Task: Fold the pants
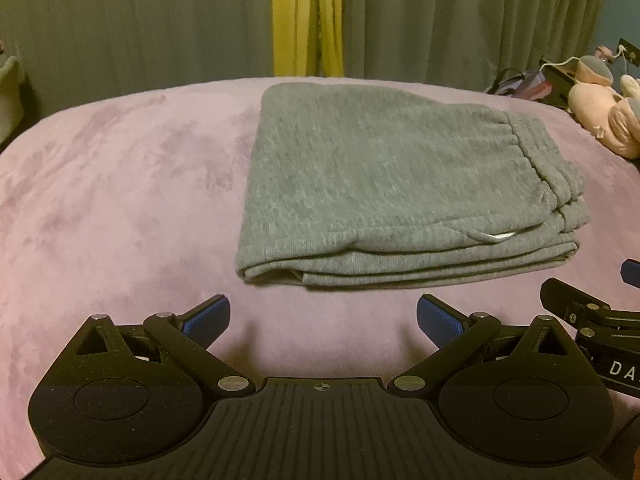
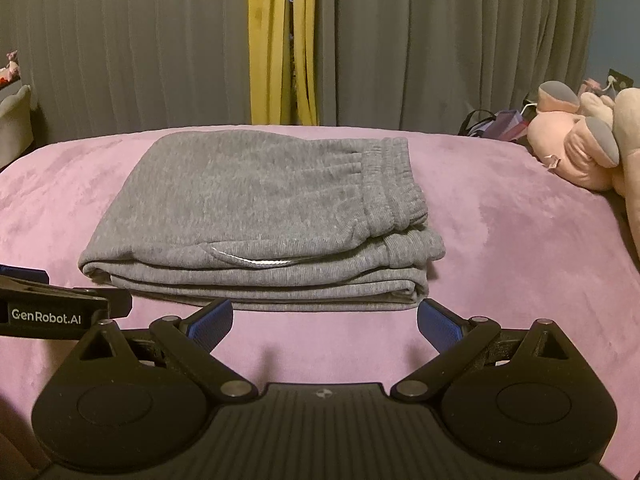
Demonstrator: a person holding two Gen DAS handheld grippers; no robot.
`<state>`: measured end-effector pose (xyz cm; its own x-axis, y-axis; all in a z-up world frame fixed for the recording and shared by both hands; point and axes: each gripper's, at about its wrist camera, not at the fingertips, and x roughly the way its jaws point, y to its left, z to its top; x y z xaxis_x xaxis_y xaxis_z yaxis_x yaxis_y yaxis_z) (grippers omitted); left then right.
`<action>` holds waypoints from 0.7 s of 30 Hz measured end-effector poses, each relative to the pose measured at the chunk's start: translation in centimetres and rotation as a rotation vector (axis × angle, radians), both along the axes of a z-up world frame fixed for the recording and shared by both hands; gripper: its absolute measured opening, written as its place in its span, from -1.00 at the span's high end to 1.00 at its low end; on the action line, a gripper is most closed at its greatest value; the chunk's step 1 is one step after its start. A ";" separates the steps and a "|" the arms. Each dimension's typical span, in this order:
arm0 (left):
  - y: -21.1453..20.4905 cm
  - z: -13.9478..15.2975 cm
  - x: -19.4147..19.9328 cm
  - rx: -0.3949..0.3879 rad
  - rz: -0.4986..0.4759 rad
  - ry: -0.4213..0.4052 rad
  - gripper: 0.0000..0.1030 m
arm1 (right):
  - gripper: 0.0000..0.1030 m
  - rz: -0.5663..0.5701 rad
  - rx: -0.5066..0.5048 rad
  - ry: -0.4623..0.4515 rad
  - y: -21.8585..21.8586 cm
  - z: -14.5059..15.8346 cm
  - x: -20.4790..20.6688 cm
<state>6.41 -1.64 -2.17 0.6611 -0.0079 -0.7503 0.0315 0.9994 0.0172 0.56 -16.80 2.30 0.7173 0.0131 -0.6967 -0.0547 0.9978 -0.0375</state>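
My sweatpants [image 2: 256,208] are grey ribbed knit; the bedspread [image 2: 500,248] looks pink, velvety and matt; my gripper fingers [image 2: 210,320] carry textured blue pads

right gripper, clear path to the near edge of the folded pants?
Probably yes. The right gripper is open, and the near edge of the grey pants lies just ahead of its fingertips on the pink blanket, with nothing between. The left gripper sits off to the side, out of the way.

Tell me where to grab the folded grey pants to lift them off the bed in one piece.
Grip the pants at the near stacked edge, coming in low from the front with the open right gripper. All layers end there, so one pinch catches the whole stack; the waistband side is bulkier.
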 end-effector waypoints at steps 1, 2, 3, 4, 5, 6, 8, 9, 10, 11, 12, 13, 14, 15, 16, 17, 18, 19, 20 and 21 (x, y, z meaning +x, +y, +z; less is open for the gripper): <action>0.0 0.0 0.0 0.000 0.000 0.000 -1.00 | -0.92 -0.004 -0.001 -0.001 0.0 0.0 0.0; 0.0 0.0 0.0 0.001 0.000 0.001 -1.00 | -0.92 -0.007 -0.004 0.000 0.1 -0.1 -0.1; 0.0 0.0 0.0 0.000 0.001 0.004 -1.00 | -0.92 -0.010 -0.009 -0.001 0.1 -0.1 -0.1; 0.0 0.0 -0.1 0.000 0.002 0.005 -1.00 | -0.92 -0.011 -0.015 -0.001 0.1 -0.1 -0.1; 0.0 0.0 -0.1 0.000 0.002 0.006 -1.00 | -0.92 -0.012 -0.021 0.001 0.2 -0.2 -0.1; 0.0 0.0 -0.1 0.002 0.002 0.006 -1.00 | -0.92 -0.014 -0.023 0.003 0.2 -0.3 -0.1; -0.1 0.0 -0.1 0.002 0.000 0.008 -1.00 | -0.92 -0.013 -0.019 0.007 0.1 -0.3 0.0; -0.1 0.0 -0.1 0.002 -0.002 0.008 -1.00 | -0.92 -0.016 -0.019 0.006 0.1 -0.3 -0.1; -0.2 -0.1 -0.1 0.004 -0.005 0.007 -1.00 | -0.92 -0.019 -0.019 0.005 0.2 -0.2 -0.1; -0.2 -0.1 -0.2 0.007 -0.006 0.006 -1.00 | -0.92 -0.022 -0.017 0.005 0.1 -0.2 -0.1; -0.2 -0.1 -0.1 0.010 -0.005 0.005 -1.00 | -0.92 -0.024 -0.013 0.004 0.2 -0.2 -0.1; -0.2 -0.1 -0.2 0.010 -0.005 0.006 -1.00 | -0.92 -0.025 -0.008 0.003 0.1 -0.1 -0.1; -0.2 -0.1 -0.2 0.008 -0.004 0.007 -1.00 | -0.92 -0.027 -0.007 0.003 0.1 -0.1 -0.1; -0.2 -0.1 -0.1 0.009 -0.003 0.008 -1.00 | -0.92 -0.029 -0.009 0.003 0.1 -0.2 -0.1; -0.2 -0.1 -0.1 0.011 -0.002 0.008 -1.00 | -0.92 -0.029 -0.009 0.005 0.0 -0.2 -0.1; -0.1 -0.2 -0.2 0.011 -0.002 0.007 -1.00 | -0.92 -0.030 -0.008 0.008 -0.1 -0.2 -0.1; -0.1 -0.2 -0.2 0.011 -0.002 0.007 -1.00 | -0.92 -0.032 -0.006 0.010 -0.1 -0.3 -0.1; 0.0 -0.2 -0.2 0.014 -0.002 0.006 -1.00 | -0.92 -0.035 -0.005 0.010 -0.1 -0.3 -0.2; 0.0 -0.3 -0.1 0.018 0.001 0.009 -1.00 | -0.92 -0.036 -0.003 0.011 -0.2 -0.3 -0.2; 0.1 -0.3 -0.1 0.017 0.003 0.013 -1.00 | -0.92 -0.036 -0.002 0.013 -0.3 -0.3 -0.2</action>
